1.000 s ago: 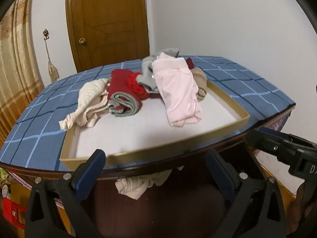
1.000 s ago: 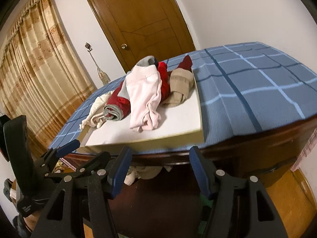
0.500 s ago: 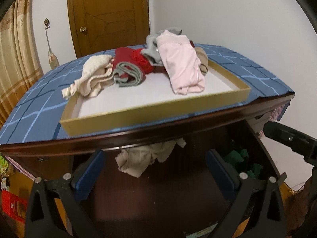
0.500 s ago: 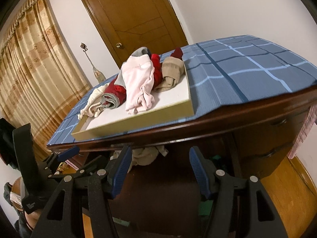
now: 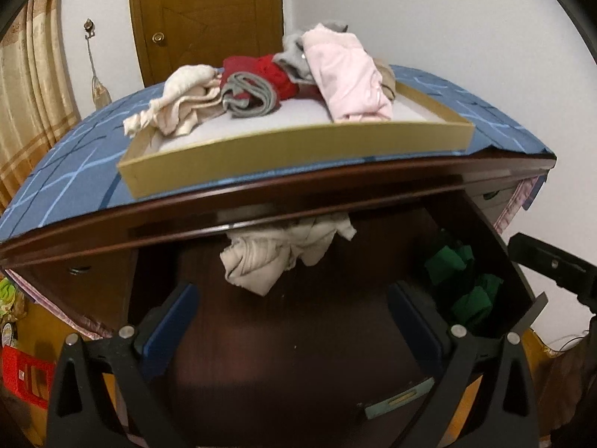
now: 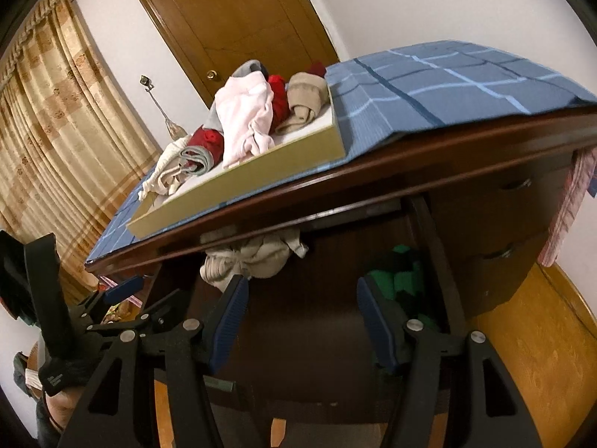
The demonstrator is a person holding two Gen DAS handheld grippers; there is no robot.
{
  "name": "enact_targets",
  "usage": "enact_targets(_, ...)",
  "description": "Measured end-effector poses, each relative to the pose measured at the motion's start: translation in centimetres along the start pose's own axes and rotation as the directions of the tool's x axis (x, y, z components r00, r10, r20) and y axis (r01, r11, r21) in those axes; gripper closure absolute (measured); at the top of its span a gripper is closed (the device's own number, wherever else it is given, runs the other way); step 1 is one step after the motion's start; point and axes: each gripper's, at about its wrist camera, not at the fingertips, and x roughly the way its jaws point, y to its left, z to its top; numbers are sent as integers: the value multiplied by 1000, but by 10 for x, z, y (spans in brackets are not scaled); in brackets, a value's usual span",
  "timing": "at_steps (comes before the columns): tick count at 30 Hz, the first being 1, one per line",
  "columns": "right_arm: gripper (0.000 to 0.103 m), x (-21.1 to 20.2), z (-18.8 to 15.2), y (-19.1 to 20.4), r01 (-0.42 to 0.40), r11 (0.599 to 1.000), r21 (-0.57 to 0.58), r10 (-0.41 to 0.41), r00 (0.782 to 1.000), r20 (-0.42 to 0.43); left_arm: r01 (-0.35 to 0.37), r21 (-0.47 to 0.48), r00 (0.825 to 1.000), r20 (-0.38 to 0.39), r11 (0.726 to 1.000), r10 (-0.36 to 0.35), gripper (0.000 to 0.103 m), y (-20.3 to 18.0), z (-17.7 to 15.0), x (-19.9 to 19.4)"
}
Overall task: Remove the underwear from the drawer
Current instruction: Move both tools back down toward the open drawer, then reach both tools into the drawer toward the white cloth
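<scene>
Blue pads face each other across an empty gap on both tools: our left gripper (image 5: 293, 315) and our right gripper (image 6: 302, 308) each stand with jaws released, nothing between them. Just beyond and above the left jaws, a crumpled beige underwear bundle (image 5: 281, 252) hangs out of the open drawer (image 5: 298, 336), tucked partly under the dark wooden worktop edge (image 5: 261, 201). From the right jaws the same bundle (image 6: 250, 261) sits ahead and to the left, near the left pad. To the right of both jaws, deeper in the drawer, lie green garments (image 5: 462, 280). Well above the jaws, on the blue checked cloth (image 6: 429, 78), a shallow yellow tray (image 5: 298, 145) carries a pile of clothes already laid out.

We judge the risks as these: reaching upward, a finger could knock the worktop edge; a shallow pinch could catch only a loose fold, so the bundle unravels or snags on the drawer lip; both tools converging could collide.
</scene>
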Motion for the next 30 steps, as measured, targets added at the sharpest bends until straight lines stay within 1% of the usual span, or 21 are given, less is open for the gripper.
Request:
enact_targets(11,40,-4,-16,-17,41,999,33,-40,998,-43,7,3,998,-56,1000,-6,1,5,-18,6)
enact_targets(19,40,-9,-25,-29,122,993,-10,-122,989,-87,-3,-13,992,-126,1000,1,1,16,-33,18)
enact_targets(23,40,-5,-26,-34,131,991,-13,-132,984,-119,6,-12,987,-163,1000,-8,1,17,-39,25)
enact_targets(25,40,1,-24,-36,135,991,-19,-136,982,-127,8,-7,985,-172,1000,-9,1,17,-40,28)
enact_targets(28,40,13,-19,-37,119,993,-13,-119,981,-153,16,-12,983,-185,1000,-18,1,20,-39,30)
enact_targets(30,40,22,-18,-34,119,992,-36,-123,977,-173,15,-24,982,-186,1000,-19,1,24,-36,31)
